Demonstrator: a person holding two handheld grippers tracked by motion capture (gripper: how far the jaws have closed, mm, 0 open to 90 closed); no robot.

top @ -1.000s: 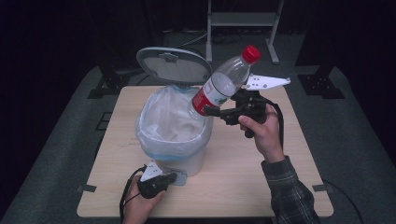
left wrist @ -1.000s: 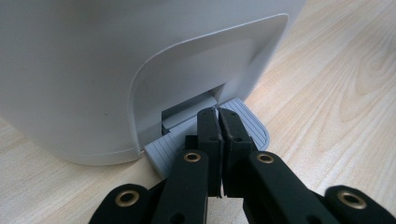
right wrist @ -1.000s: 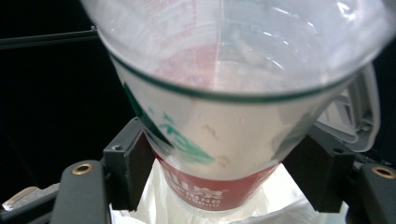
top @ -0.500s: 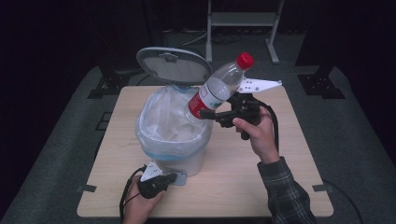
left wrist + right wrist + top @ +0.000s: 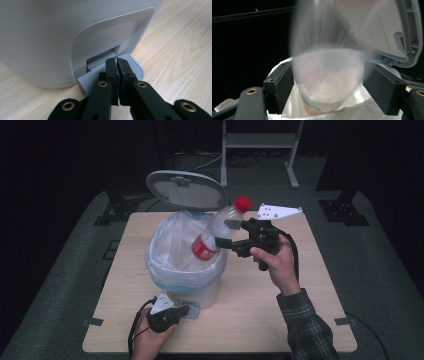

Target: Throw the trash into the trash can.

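Since the earlier frames the plastic bottle (image 5: 212,236) has sunk from above the bin's rim to where its bottom end dips inside the liner, with its red cap (image 5: 243,203) lower and closer to the raised lid (image 5: 186,190). It leans cap-up toward the right gripper (image 5: 227,234), which sits at the right side of the pedal bin (image 5: 202,292). That gripper's jaws have just been opening; in the right gripper view the bottle (image 5: 328,75) is a blurred shape between the two black jaws, with a gap showing on the left side, so the pads no longer look pressed on it, and the blur leaves the right side uncertain. The bottle's red label sits about level with the bin's rim, over the white bag liner (image 5: 172,245) that is folded out over the edge. The lid stands tilted up behind the opening. At the near side of the bin, the left gripper (image 5: 181,311) lies low on the wooden table (image 5: 300,315), and in the left gripper view its jaws are closed together, tips resting on the ribbed grey foot pedal (image 5: 132,66) that juts from the slot at the bin's base (image 5: 50,37). A hand in a plaid sleeve (image 5: 305,325) carries the right gripper.
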